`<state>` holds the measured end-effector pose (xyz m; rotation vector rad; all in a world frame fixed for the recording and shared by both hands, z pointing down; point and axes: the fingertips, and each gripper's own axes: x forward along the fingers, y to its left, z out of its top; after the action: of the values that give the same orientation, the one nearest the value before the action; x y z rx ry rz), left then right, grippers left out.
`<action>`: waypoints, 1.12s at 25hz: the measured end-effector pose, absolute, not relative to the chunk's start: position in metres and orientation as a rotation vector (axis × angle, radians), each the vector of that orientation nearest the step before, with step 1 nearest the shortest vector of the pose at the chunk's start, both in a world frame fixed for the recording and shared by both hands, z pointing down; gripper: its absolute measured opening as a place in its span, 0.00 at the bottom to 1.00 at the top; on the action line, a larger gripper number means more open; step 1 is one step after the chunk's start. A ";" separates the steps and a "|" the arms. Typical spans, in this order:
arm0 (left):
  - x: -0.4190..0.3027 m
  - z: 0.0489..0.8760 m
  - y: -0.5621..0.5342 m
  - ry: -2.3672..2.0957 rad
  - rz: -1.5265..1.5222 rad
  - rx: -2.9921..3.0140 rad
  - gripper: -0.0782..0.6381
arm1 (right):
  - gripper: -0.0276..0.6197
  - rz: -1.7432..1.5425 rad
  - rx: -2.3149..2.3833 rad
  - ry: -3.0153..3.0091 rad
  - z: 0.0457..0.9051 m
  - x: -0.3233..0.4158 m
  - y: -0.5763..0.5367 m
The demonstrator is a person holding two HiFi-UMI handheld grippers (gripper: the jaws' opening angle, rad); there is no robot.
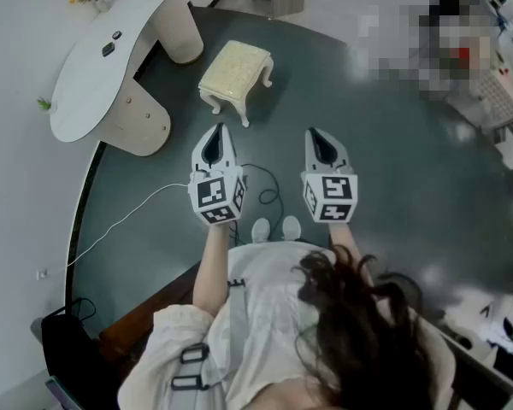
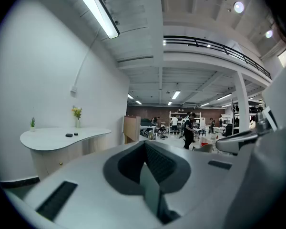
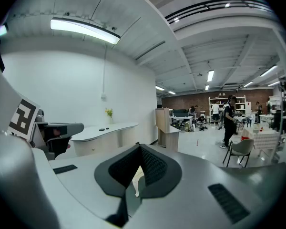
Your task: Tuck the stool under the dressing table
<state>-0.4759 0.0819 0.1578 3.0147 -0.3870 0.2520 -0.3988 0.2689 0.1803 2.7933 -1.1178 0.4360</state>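
While held side by side, shut and empty: left gripper (image 1: 220, 135) and right gripper (image 1: 315, 137), both short of the stool (image 1: 236, 69). Standing at 12 o'clock from the left one and 11 o'clock from the right, well apart from both. Out from under the table (image 1: 103, 67), at its 3 o'clock. Approach step, by the look of it. Next: reach forward, meet the seat edge, push toward 10 o'clock. Room under the top hard to judge from above, perhaps tight.
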 end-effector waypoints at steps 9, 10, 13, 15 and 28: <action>-0.487 0.159 0.084 -0.453 0.227 2.989 0.12 | 0.05 0.443 2.788 -1.152 0.185 -0.402 0.273; -0.487 0.160 0.084 -0.454 0.235 2.992 0.12 | 0.05 0.448 2.790 -1.155 0.186 -0.401 0.274; -0.486 0.163 0.088 -0.464 0.245 2.990 0.11 | 0.05 0.473 2.805 -1.150 0.191 -0.399 0.283; -0.485 0.165 0.094 -0.467 0.246 2.985 0.11 | 0.05 0.488 2.833 -1.140 0.194 -0.395 0.292; -0.469 0.202 0.149 -0.502 0.294 2.954 0.11 | 0.05 0.544 2.777 -1.220 0.224 -0.374 0.331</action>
<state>-0.4689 0.1494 0.2016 2.9545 -0.5024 0.2943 -0.3740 0.3305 0.2245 2.7766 -1.2202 0.5438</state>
